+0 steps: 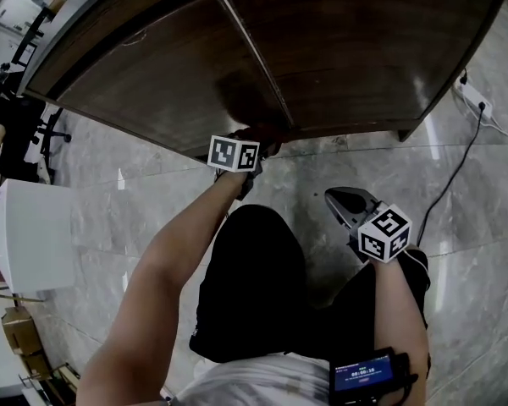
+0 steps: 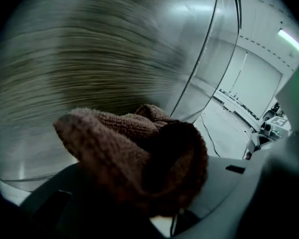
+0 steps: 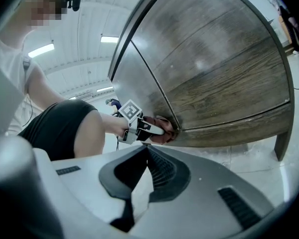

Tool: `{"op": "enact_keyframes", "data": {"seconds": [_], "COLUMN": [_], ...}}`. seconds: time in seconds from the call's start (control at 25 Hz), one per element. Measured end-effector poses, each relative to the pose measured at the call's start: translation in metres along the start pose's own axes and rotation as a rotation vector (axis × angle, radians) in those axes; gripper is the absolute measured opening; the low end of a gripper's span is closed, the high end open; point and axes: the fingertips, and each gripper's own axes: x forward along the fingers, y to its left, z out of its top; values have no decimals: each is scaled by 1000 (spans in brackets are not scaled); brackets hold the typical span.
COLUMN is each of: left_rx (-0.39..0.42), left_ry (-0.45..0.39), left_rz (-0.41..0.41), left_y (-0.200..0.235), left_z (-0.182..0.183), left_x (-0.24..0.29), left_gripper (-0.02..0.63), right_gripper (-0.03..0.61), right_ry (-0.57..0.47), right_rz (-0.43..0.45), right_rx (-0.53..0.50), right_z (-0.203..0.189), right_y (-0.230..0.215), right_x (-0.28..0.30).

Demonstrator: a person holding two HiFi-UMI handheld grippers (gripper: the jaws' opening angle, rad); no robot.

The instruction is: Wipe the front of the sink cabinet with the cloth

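1. Left gripper (image 1: 256,142): clamped on a brown cloth (image 2: 134,153), with the arm stretched forward.
2. Position of cloth: bunched between the jaws and pressed against the cabinet front (image 1: 339,49) near its bottom edge, at the seam (image 1: 252,49) between the 2 dark wood doors.
3. Right gripper (image 3: 147,151): jaws closed together with nothing between them, held back from the cabinet above the grey marble floor (image 1: 466,252).
4. Power strip (image 1: 474,100): white, on the floor by the cabinet's right corner, with 1 dark cable running from it.
5. Screen (image 1: 361,375): small and lit, strapped to the right forearm.
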Motion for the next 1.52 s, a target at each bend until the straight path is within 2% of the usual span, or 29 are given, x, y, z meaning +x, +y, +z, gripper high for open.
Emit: {"op": "enact_keyframes", "data": {"seconds": [0.28,0.4,0.52,0.64,0.76,0.96,1.12,1.24,1.32,1.44,1.52], "left_rx": [45,77,115,230,329,310,316,358,423,569,665], "left_ry": [10,7,-14,-88,-202,-412,-550,-651,-692,-741,-741], "left_rz": [-141,-192,-199,-175,-156,-159,-26,92,206,380,448], "left_y": [-60,-81,-91,-105,-130,-179,-200,-199,-193,-187,-189], "left_z": [20,27,44,77,119,186,228,256,271,285,288], "left_x": [30,21,-5,-53,-111,-202,-256,-286,-297,-301,-291], "left_gripper": [123,123,123,123,121,121,121,121,121,121,121], "right_gripper": [12,12,12,12,12,12,12,12,12,12,12], "right_ry": [-77,-95,-92,-81,-82,-66,-44,-47,-47,-48,-53], "right_rz": [-42,-35,-28,-28,-35,-23,-3,10,15,13,7], "right_rx": [40,48,45,52,56,51,43,44,41,40,48], "right_z": [15,19,17,12,9,4,1,3,3,3,4], "right_y": [-10,-11,-12,-13,-17,-20,-15,-10,-8,-7,-6], "right_x": [-24,-27,-24,-24,-23,-12,-3,1,2,0,-2]}}
